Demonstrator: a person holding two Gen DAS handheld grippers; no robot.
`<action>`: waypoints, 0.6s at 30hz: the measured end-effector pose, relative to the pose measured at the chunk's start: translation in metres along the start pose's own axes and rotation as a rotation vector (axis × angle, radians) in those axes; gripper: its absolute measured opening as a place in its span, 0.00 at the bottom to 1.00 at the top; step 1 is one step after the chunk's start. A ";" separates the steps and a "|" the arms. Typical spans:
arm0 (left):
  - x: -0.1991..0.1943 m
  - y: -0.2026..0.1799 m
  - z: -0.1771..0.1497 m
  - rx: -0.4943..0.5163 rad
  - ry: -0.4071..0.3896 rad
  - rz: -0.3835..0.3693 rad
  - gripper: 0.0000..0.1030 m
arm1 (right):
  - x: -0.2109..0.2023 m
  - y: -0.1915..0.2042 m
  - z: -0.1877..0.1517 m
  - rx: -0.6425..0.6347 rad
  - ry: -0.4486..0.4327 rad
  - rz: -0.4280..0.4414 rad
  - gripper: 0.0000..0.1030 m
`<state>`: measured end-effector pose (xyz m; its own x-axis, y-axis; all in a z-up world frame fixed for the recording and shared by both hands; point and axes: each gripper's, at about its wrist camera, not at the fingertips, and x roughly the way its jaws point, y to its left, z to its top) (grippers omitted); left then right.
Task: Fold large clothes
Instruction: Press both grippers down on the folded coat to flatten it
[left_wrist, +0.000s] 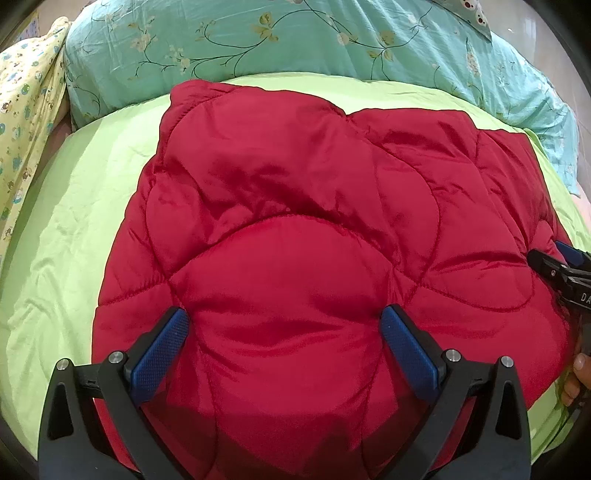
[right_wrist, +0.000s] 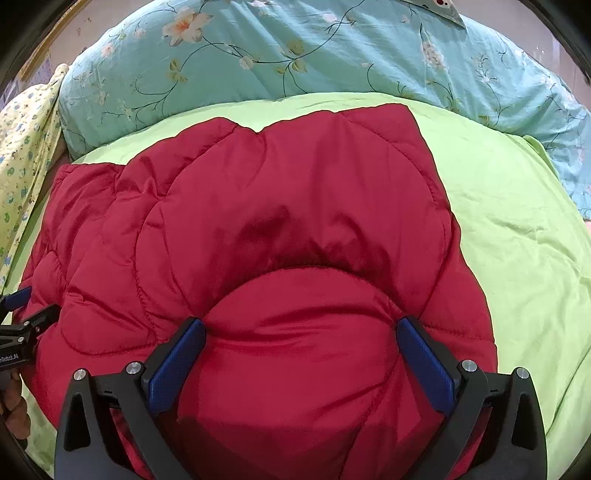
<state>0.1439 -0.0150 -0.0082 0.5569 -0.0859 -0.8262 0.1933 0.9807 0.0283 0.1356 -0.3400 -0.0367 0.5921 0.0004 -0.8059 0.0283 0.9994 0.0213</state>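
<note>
Red quilted jacket (left_wrist: 295, 221) — puffy, glossy, on green sheet (left_wrist: 74, 221), left gripper (left_wrist: 284, 325) and right gripper (right_wrist: 301, 332) fingers spread.

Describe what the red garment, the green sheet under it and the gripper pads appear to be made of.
Red garment: looks like padded synthetic shell, nylon or polyester; slight sheen, puffy panels between curved quilting seams.
Green sheet: matte woven fabric, probably cotton or a blend; soft fine creases, no shine.
Left gripper pads: blue, finely dimpled, likely rubber or textured plastic; black frame looks like moulded plastic.
</note>
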 end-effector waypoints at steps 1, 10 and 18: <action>0.000 0.000 0.000 0.000 -0.001 0.000 1.00 | 0.000 0.000 0.000 0.002 0.001 0.000 1.00; 0.001 0.001 0.000 0.003 0.000 -0.006 1.00 | -0.011 0.006 -0.011 -0.012 -0.004 -0.014 1.00; -0.006 -0.002 -0.004 0.000 0.000 0.011 1.00 | -0.006 0.004 -0.013 -0.007 -0.008 -0.010 1.00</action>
<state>0.1367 -0.0161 -0.0056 0.5591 -0.0754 -0.8256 0.1877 0.9815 0.0374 0.1217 -0.3351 -0.0393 0.5981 -0.0095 -0.8014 0.0283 0.9996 0.0094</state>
